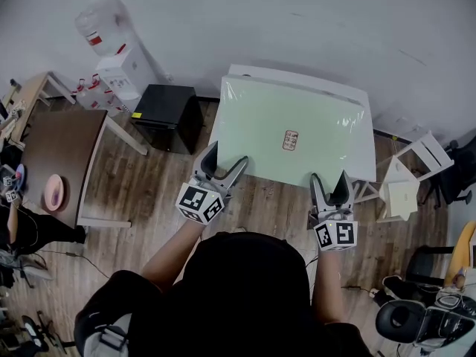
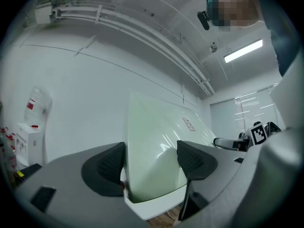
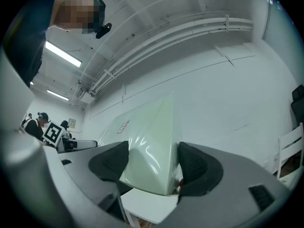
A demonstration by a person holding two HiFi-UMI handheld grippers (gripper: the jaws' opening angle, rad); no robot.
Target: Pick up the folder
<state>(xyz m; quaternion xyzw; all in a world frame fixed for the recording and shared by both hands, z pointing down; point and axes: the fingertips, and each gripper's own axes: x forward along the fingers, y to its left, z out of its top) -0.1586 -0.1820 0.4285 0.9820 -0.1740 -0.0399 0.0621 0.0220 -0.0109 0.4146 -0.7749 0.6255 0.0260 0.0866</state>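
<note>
Folder (image 1: 260,121): pale green, broad and flat, it lies on the white table (image 1: 368,151) at 12 o'clock from the person. It covers nearly the whole top, and its near edge runs close along the table's near rim.
Left tongs (image 2: 151,163): at 11 o'clock, with jaws standing wide. The folder's near left corner sits in the gap, and I see neither pad pressing on it.
Right tongs (image 3: 149,164): at 1 o'clock and likewise wide. The near right corner sits between the jaws, with one pad close beside the folder's edge but not gripping it.
Why a corner each: a sheet this wide and thin would, I reckon, sag or twist if raised by one corner. A hold at both near corners would keep it level.
Stage: open jaws around a folder flat on the table fit a grip about to close as well as one just let go.
Surface: glossy, like plastic film, streaked with ceiling-light glare.
Sticker (image 1: 291,140): small, red-printed, near the folder's middle.
Pads (image 2: 110,165): dark, rounded and finely stippled, likely rubber for friction on the slick cover.
Table top: smooth white, thin-edged.
</note>
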